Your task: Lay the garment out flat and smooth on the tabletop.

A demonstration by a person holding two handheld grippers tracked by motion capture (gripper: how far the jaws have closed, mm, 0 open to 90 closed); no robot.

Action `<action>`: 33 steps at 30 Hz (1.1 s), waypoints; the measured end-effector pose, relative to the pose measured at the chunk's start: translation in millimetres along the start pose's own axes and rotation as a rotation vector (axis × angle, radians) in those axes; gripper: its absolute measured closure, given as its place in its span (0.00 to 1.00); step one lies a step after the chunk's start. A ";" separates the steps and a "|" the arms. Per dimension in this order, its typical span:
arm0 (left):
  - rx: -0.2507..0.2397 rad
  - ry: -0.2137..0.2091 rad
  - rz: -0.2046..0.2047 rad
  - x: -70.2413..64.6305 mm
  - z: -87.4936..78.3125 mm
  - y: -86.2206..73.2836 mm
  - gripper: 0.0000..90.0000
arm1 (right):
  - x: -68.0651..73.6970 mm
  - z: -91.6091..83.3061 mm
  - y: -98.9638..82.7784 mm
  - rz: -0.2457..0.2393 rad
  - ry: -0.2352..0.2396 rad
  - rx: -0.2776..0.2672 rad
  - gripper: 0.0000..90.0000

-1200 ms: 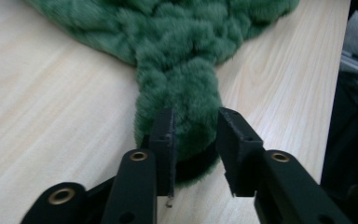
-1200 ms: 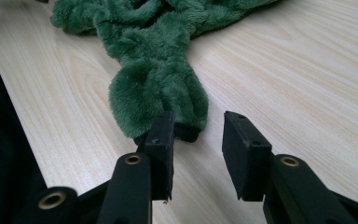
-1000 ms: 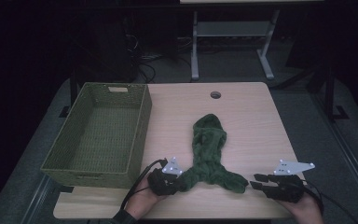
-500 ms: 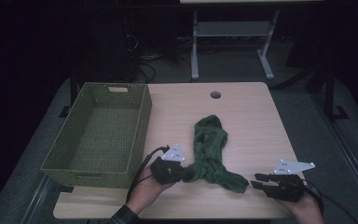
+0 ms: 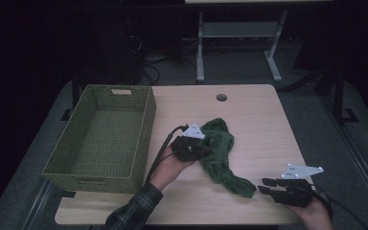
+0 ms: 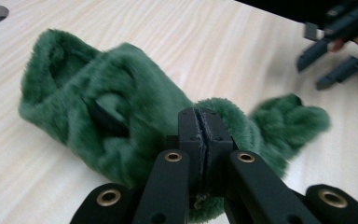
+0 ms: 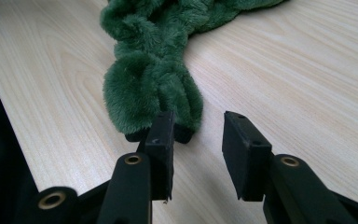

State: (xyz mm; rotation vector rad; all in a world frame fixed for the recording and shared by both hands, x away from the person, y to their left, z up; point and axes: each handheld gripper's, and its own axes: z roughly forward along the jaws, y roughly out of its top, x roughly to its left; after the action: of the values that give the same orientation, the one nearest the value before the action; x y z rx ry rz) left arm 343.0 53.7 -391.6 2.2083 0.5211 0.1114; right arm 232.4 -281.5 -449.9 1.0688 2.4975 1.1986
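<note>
Where the left gripper point(image 6: 200, 140) met the green plush cloth point(image 6: 121, 121), I found its two black jaws pressed flat together with a fold of the pile pinched between the pads. Seen along those jaws, the cloth spread away to both sides: a thick bunched mass toward the upper left and a narrower tail toward the right. From above, my left gripper point(image 5: 191, 146) sat at the cloth's point(image 5: 220, 148) left edge, near the middle of the table point(image 5: 249, 110), with the gripped part gathered against it.

My right gripper point(image 7: 198, 140) had its jaws parted, with bare table point(image 7: 307, 84) showing in the gap between them. The near end of the cloth point(image 7: 151, 79) lay just ahead of the left-hand pad, its dark hem reaching that pad's tip; I could not tell whether the two were in contact. Nothing was clamped between these jaws. From above, this gripper point(image 5: 268, 187) rested at the table's near right corner, fingertips pointing toward the cloth's tail, which ended just beside them.

I noted the cloth running as a diagonal strip from the left gripper down toward the right one, crumpled at its upper end. Beyond it, the green woven basket point(image 5: 100, 139) stood on the table's left side, close beside my left hand point(image 5: 172, 165) but apart from the cloth.
</note>
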 end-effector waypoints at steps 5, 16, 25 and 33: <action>-0.002 0.044 -0.016 17.1 16.8 10.6 0.95 | -0.4 0.9 0.0 -0.004 0.000 0.001 0.71; -0.038 0.059 -0.026 16.1 5.8 12.6 0.82 | 0.2 0.0 -0.1 -0.003 0.001 -0.002 0.71; 0.027 -0.020 0.035 -16.0 19.0 10.7 0.60 | 0.9 0.6 0.4 -0.001 -0.002 0.001 0.71; 0.097 -0.024 -0.029 -14.2 33.5 -9.4 0.66 | 2.5 1.7 0.6 -0.004 0.004 0.004 0.70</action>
State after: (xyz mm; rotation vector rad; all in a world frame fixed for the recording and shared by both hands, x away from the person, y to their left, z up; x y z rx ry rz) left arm 335.5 28.9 -418.9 2.2928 0.5557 0.0451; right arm 231.7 -278.6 -450.2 1.0636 2.5047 1.1960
